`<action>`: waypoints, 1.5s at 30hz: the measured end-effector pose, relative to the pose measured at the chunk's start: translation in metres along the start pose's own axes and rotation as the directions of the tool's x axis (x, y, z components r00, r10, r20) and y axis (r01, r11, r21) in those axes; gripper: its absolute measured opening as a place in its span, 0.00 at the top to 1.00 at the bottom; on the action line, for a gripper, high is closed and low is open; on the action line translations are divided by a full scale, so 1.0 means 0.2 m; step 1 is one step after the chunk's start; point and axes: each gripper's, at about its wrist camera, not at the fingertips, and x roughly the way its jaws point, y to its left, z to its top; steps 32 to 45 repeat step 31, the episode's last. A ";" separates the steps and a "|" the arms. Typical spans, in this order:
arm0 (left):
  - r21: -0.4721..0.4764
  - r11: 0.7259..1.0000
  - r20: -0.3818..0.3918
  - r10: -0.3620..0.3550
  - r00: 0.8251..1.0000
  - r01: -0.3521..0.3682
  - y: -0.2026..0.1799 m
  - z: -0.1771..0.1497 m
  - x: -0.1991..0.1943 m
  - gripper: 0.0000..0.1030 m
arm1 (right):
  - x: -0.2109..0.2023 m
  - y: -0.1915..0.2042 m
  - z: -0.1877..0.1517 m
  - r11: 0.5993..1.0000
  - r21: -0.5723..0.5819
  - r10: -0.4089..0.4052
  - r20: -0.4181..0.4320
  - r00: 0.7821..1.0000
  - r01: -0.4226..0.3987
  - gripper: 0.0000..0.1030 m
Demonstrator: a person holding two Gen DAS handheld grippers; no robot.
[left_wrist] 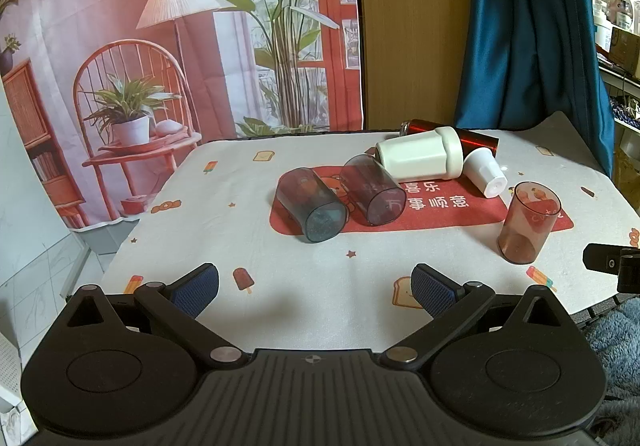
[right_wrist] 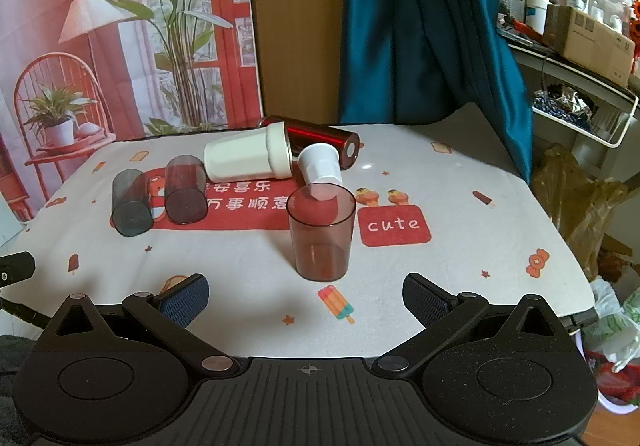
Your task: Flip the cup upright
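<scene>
I hold both hand-held grippers, left [left_wrist: 316, 288] and right [right_wrist: 306, 296], wide open and empty above the bench [right_wrist: 460, 181]; red cup [right_wrist: 321, 232] upright, 4 apparently toppled cups next.

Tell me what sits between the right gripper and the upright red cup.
Nothing but bare printed tablecloth: the right gripper hangs open short of the red cup, seen in the right wrist view.
</scene>
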 end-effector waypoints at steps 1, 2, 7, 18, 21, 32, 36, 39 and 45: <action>0.000 1.000 0.000 0.000 1.000 0.000 0.00 0.00 0.00 0.00 | 0.00 0.00 0.00 1.000 0.000 0.000 0.000 1.000 0.000 0.00; 0.000 1.000 0.000 0.000 1.000 0.000 0.00 0.00 0.00 0.00 | 0.00 0.00 0.00 1.000 0.001 0.000 0.000 1.000 0.000 0.00; 0.000 1.000 0.000 0.000 1.000 0.000 0.00 0.00 0.00 0.00 | 0.00 0.00 0.00 1.000 0.000 -0.001 0.002 1.000 0.001 0.00; 0.000 1.000 0.000 0.000 1.000 0.000 0.00 0.00 0.00 0.00 | 0.00 -0.01 0.00 1.000 0.001 -0.001 0.002 1.000 0.001 0.00; -0.001 1.000 -0.001 0.000 1.000 0.000 0.00 0.00 0.00 0.00 | 0.00 -0.01 0.00 1.000 0.001 -0.001 0.002 1.000 0.001 0.00; -0.006 1.000 0.002 -0.002 1.000 0.002 0.00 -0.01 0.00 0.00 | 0.00 -0.01 0.00 1.000 0.000 -0.001 0.002 1.000 0.001 0.00; -0.006 1.000 0.002 -0.002 1.000 0.002 0.00 -0.01 0.00 0.00 | 0.00 -0.01 0.00 1.000 0.000 -0.001 0.002 1.000 0.001 0.00; -0.006 1.000 0.002 -0.002 1.000 0.002 0.00 -0.01 0.00 0.00 | 0.00 -0.01 0.00 1.000 0.000 -0.001 0.002 1.000 0.001 0.00; -0.006 1.000 0.002 -0.002 1.000 0.002 0.00 -0.01 0.00 0.00 | 0.00 -0.01 0.00 1.000 0.000 -0.001 0.002 1.000 0.001 0.00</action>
